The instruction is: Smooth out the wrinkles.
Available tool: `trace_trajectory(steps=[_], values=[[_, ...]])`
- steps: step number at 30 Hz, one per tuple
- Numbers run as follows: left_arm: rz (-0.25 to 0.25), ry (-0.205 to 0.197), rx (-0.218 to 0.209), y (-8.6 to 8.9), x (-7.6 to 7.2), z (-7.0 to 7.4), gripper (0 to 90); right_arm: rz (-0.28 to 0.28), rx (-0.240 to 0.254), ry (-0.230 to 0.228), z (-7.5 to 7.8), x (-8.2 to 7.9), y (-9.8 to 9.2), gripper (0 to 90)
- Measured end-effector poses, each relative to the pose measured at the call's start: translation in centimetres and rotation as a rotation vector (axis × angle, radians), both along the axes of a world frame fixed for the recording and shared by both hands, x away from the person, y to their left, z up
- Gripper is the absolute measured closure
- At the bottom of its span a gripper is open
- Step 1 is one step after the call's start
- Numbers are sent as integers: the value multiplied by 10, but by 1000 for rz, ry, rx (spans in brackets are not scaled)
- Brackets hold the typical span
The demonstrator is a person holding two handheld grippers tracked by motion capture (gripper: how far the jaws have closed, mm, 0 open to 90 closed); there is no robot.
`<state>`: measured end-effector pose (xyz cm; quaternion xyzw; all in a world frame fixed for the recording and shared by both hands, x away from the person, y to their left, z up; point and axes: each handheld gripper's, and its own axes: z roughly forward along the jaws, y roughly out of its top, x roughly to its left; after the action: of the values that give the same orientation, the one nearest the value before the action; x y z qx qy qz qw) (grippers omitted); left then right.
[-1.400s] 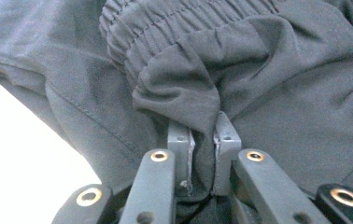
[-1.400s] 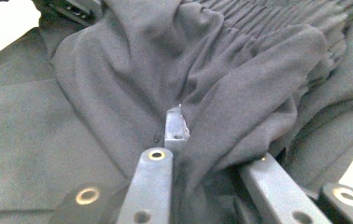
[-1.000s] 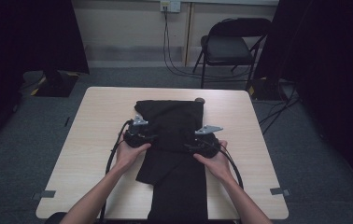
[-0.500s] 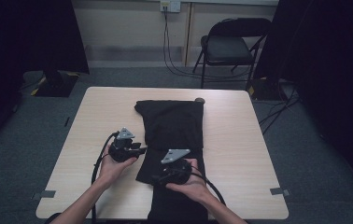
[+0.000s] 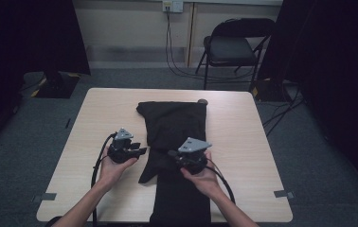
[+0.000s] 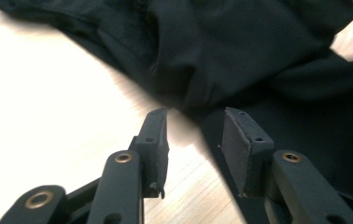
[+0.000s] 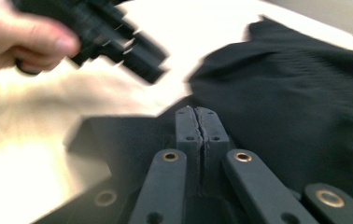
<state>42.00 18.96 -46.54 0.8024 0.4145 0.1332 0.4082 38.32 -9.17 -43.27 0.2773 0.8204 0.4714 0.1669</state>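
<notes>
right tongs [image 7: 197, 116] pressed together over black garment [image 5: 174, 125]; left tongs [image 6: 194, 135] parted.

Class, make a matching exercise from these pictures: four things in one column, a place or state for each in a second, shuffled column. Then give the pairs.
1 left gripper
2 right gripper
3 black garment
4 folding chair

a on the floor beyond the table
b jaws shut, over the cloth
c jaws apart, nothing between them
d spread along the table's middle

Pairs: 1-c, 2-b, 3-d, 4-a

Dim room, glaring overexposed tabletop, motion blur in right gripper view.
</notes>
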Motion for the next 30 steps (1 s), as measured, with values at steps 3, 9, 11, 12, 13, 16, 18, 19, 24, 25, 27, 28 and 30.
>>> trace_trajectory(steps=[3,9,11,12,13,16,18,19,24,25,27,28,30], values=[[-4,5,12,-3,1,-2,601,-55,-16,-5,0,3,-23,892],[-25,14,45,-11,1,-6,601,-130,-151,54,-30,9,-51,891],[-31,18,58,-12,1,-8,601,-151,-205,79,-42,11,-57,889],[-31,21,59,-13,2,-9,601,-155,-209,100,-45,12,-60,883],[-34,26,64,-13,2,-10,601,-154,-205,112,-46,11,-61,850],[-41,32,63,-15,3,-11,601,-139,-183,76,-37,4,-57,666],[-44,30,66,-17,3,-12,602,-143,-166,29,-26,1,-51,578],[-48,30,59,-19,3,-12,602,-140,-150,12,-21,0,-47,558],[-100,25,76,-33,1,-15,618,-34,-124,41,-22,-7,-18,557],[-117,16,88,-37,0,-15,618,-10,-145,51,-29,-9,-12,567],[-141,-5,122,-45,-4,-17,616,27,-177,77,-42,-13,-3,570],[-159,-8,138,-49,-5,-18,609,32,-186,92,-47,-14,0,568],[-176,-16,185,-56,-6,-22,605,33,-214,103,-56,-14,1,567]])
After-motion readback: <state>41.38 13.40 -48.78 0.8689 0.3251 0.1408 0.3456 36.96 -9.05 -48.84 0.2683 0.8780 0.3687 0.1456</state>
